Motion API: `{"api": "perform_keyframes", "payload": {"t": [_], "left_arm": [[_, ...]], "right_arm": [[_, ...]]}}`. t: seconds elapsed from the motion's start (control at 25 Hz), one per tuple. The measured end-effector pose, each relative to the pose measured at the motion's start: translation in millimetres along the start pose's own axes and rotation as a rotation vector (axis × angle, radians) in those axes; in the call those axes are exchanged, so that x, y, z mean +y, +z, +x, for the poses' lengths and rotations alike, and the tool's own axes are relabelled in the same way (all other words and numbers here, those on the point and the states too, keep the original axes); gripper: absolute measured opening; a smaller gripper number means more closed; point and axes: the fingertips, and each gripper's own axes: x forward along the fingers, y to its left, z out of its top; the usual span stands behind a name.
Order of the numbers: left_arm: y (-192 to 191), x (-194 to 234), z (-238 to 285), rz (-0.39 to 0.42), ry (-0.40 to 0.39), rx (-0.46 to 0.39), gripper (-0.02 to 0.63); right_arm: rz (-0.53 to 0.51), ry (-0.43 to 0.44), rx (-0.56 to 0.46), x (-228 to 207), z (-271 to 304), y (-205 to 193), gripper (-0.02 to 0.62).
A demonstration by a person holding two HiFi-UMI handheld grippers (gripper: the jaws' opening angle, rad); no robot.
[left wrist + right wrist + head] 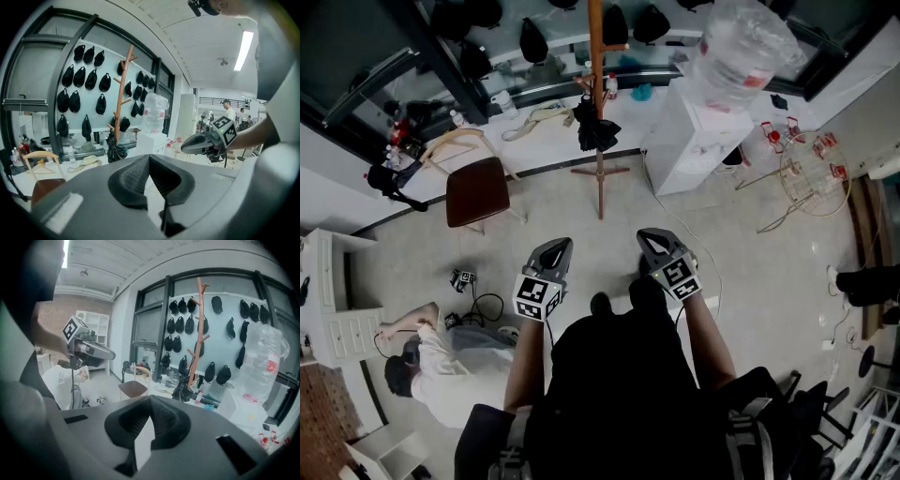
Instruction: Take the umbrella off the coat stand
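The umbrella (596, 129), black and folded, hangs low on the wooden coat stand (596, 47) at upper middle of the head view, apparently hooked over a peg. Lower in the frame and well apart from it, the left gripper (553, 248) and right gripper (656, 242) aim toward it, jaws pressed together on nothing, since it is out of reach.

One slim brown wooden coat stand (596, 37) shows at upper centre, with one folded black umbrella (595, 131). One brown-seated wooden chair (476, 192) is at upper left and one large clear plastic water bottle (741, 47) at upper right. There are two grey grippers at centre: the left gripper (555, 247) and the right gripper (653, 239). One person in white (441, 366) is at lower left.
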Motion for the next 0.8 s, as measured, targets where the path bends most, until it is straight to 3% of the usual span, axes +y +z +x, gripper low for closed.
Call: {"api": "perform_keyframes", "payload": {"t": [0.56, 0.8], "left_arm": [[-5, 11, -25, 0.001, -0.023, -0.007, 0.002], [-3, 11, -25, -0.008, -0.038, -0.029, 0.002]], "right_arm": [[0.075, -0.031, -0.025, 18, -5, 7, 0.002], [0.014, -0.054, 0.018, 22, -1, 2, 0.003]]}}
